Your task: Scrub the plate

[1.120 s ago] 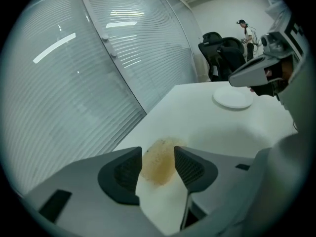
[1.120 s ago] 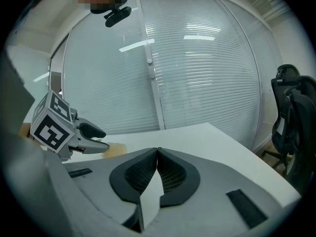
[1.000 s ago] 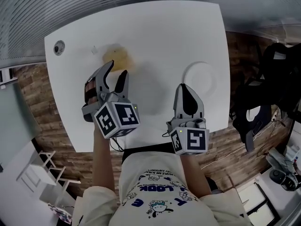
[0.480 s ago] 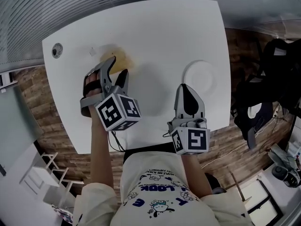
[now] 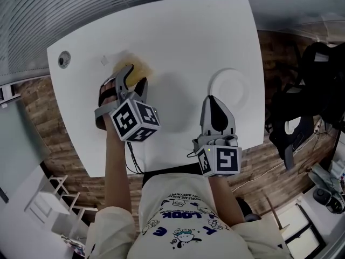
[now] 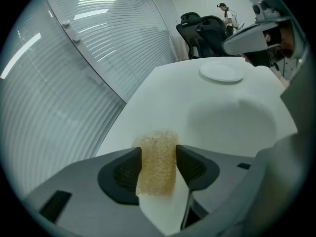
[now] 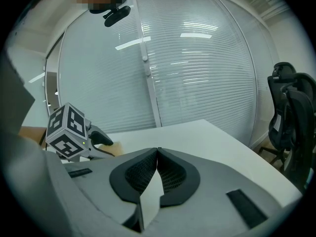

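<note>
A yellow-brown scrub sponge [image 5: 139,67] lies flat on the white table [image 5: 183,31], far left of its middle. My left gripper [image 5: 136,75] is open at its widest and has come down around the sponge. In the left gripper view the sponge [image 6: 157,142] fills the gap between the two pads, beside them but not squeezed by them. The white plate [image 5: 230,89] rests near the table's right edge and shows far off in the left gripper view as the plate [image 6: 222,72]. My right gripper [image 5: 212,101] is shut and empty just in front of the plate; its pads [image 7: 170,169] meet.
A round grommet hole [image 5: 63,59] and a small pale scrap [image 5: 105,60] sit at the table's far left corner. Black office chairs [image 5: 318,80] stand to the right of the table. A blinds-covered glass wall [image 7: 197,58] runs behind it.
My left gripper has moved forward across the table to the sponge, and its jaws now straddle it. The right gripper and the plate have stayed put.
</note>
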`<state>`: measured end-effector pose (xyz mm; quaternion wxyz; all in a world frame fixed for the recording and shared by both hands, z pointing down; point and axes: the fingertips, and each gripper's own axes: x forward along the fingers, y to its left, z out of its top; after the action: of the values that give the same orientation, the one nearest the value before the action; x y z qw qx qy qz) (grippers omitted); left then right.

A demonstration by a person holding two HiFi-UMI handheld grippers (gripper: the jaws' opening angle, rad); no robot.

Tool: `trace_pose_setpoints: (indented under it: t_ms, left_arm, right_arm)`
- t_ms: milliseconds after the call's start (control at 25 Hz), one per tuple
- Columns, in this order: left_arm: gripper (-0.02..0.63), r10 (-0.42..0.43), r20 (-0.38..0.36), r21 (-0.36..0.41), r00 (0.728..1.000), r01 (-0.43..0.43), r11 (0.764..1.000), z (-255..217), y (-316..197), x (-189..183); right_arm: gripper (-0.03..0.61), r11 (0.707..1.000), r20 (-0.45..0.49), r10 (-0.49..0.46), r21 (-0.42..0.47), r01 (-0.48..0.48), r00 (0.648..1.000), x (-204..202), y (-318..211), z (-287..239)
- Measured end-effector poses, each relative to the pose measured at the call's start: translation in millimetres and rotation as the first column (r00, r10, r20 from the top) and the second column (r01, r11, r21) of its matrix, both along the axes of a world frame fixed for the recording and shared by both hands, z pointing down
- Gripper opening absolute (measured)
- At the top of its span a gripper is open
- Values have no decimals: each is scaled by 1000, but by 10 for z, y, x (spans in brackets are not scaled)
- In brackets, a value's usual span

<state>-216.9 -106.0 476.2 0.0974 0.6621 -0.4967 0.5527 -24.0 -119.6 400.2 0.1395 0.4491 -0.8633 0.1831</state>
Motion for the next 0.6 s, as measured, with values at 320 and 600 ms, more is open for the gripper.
trace_pose_setpoints:
  t_ms: [320,600]
  left_arm:
    - [163,20,86,-13,996,-19,1000,128,0,-34]
    - [142,-13,47,15,999,12,1000,90,-15,-35]
  right_arm:
    - [12,1000,2,6,-3,-6,1000,27,-8,13]
    - [12,1000,6,16,-4,-16,1000,70,-18,7]
